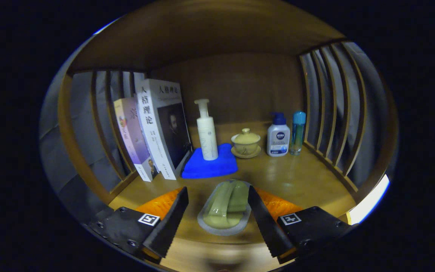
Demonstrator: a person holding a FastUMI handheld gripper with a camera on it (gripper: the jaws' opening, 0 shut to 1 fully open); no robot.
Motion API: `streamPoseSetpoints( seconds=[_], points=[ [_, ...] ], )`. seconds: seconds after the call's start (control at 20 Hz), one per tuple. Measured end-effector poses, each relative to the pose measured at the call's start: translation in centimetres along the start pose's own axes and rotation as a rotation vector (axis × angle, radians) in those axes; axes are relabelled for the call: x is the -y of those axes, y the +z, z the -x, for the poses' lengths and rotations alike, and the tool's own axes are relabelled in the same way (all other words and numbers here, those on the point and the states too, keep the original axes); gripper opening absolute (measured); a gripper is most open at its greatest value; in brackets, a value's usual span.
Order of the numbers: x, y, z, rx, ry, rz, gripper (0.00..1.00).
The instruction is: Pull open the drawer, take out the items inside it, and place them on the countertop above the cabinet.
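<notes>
A clear sealed packet with pale green contents [226, 206] lies flat on the wooden countertop [296, 181], lengthwise between my fingers. My gripper [217, 189] is open. The left finger stands clear of the packet with a gap, and the right finger sits at the packet's edge. The drawer is hidden below the front edge of the countertop.
Beyond the packet a white pump bottle [207, 130] stands on a folded blue cloth [210, 164]. Two books [157, 128] lean at the left. To the right stand a lidded tea cup on a saucer [246, 142], a white-and-blue pump bottle [278, 136] and a teal-capped bottle [297, 132]. Slatted wooden sides [330, 113] close the shelf.
</notes>
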State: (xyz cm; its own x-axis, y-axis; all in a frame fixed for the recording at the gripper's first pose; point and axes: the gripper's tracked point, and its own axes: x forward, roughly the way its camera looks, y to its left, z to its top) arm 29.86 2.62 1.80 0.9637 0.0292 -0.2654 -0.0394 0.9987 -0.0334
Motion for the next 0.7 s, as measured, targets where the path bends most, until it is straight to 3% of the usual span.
streamPoseSetpoints(
  seconds=[0.05, 0.25, 0.7],
  points=[
    [-0.4, 0.0, 1.3, 0.034, 0.011, 0.004, 0.98],
    [-1.4, -1.0, 6.7, 0.14, 0.047, 0.041, 0.98],
    [-0.8, -4.2, 16.3, 0.33, -0.031, 0.132, 0.98]
  ],
)
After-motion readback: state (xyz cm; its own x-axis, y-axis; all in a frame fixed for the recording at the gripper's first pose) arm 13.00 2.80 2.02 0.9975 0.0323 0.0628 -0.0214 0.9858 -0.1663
